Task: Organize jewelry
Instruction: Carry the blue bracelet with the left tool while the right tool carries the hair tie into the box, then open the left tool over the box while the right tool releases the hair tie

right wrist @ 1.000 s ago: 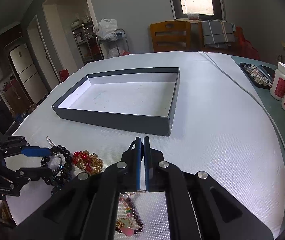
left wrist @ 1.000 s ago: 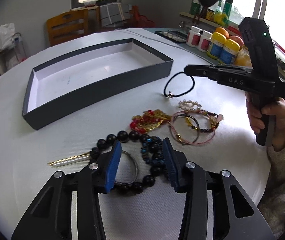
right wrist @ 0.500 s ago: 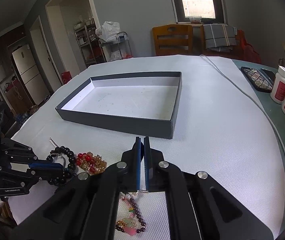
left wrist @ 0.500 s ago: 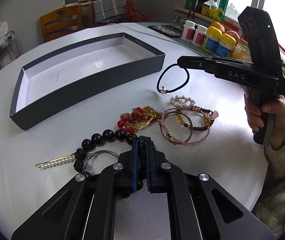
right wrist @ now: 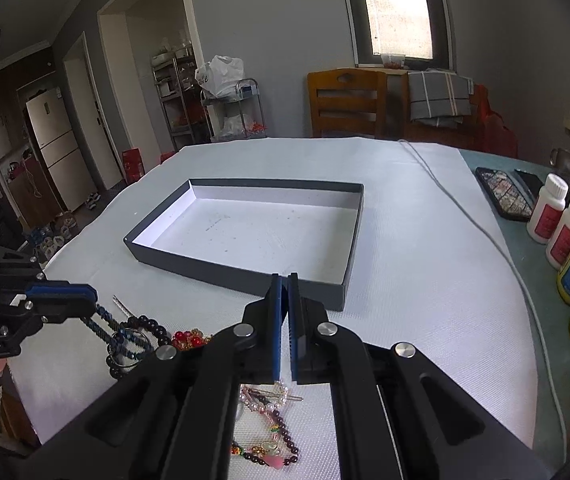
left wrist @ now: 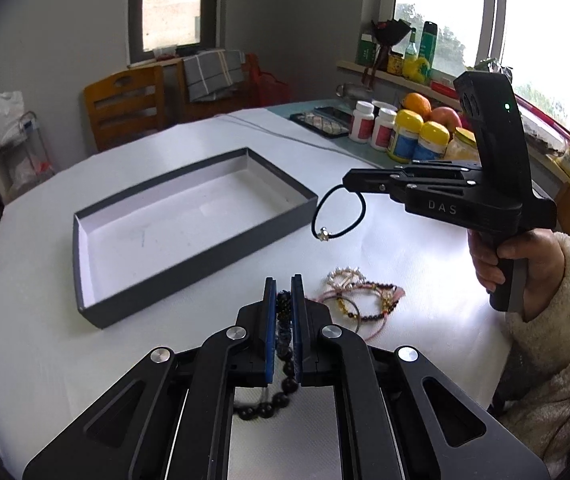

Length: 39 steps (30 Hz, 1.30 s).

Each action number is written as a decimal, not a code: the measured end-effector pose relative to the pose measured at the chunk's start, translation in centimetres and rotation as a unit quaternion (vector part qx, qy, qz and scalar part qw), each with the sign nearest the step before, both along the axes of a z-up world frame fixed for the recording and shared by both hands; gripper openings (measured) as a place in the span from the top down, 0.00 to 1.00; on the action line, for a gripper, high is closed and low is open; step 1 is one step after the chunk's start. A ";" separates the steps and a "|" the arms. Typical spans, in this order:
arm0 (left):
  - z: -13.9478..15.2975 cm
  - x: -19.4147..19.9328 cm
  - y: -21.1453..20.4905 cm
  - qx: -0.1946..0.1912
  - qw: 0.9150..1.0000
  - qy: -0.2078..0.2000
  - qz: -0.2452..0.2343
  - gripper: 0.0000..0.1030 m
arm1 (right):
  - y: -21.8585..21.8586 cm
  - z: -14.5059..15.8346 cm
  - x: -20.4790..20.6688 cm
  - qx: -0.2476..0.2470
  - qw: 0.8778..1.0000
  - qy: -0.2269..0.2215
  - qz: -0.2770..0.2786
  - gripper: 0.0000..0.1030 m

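A shallow dark grey box (left wrist: 189, 256) with a white inside lies open on the white table; it also shows in the right wrist view (right wrist: 245, 276). My left gripper (left wrist: 283, 304) is shut on a blue beaded strand (left wrist: 283, 320), lifted off the table; black beads (left wrist: 263, 410) hang below. In the right wrist view the left gripper (right wrist: 63, 294) holds the strand (right wrist: 103, 330) above the pile. My right gripper (left wrist: 351, 182) is shut on a black cord bracelet (left wrist: 339, 216) hanging just right of the box. From its own view the right gripper (right wrist: 284, 300) hides the cord.
Loose bracelets (left wrist: 359, 300) lie on the table right of my left gripper; red and gold jewelry (right wrist: 189, 338) and a pearl pin (right wrist: 123, 306) lie nearby. Bottles (left wrist: 381, 130), fruit and a phone stand at the far right. A grey cable (right wrist: 465, 216) crosses the table.
My left gripper closed on the blue beaded strand and lifted it off the table. My right gripper rose with the black cord bracelet toward the box.
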State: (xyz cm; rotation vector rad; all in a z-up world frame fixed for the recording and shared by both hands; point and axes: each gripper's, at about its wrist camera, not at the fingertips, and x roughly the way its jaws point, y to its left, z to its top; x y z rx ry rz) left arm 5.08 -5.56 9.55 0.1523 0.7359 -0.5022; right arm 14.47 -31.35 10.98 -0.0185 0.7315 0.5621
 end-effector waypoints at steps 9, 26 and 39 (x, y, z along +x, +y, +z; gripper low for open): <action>2.9 6.4 2.3 0.005 0.996 -0.051 0.070 0.93 | 2.2 2.2 4.3 0.000 1.000 -0.015 -0.020 0.97; -6.9 13.3 8.3 0.030 0.981 0.035 0.190 0.93 | 6.2 -5.0 9.3 -0.045 0.998 0.048 -0.020 0.97; -8.1 14.4 9.2 0.060 0.977 0.053 0.200 0.92 | 6.4 -7.3 9.4 -0.093 0.994 0.052 -0.035 0.97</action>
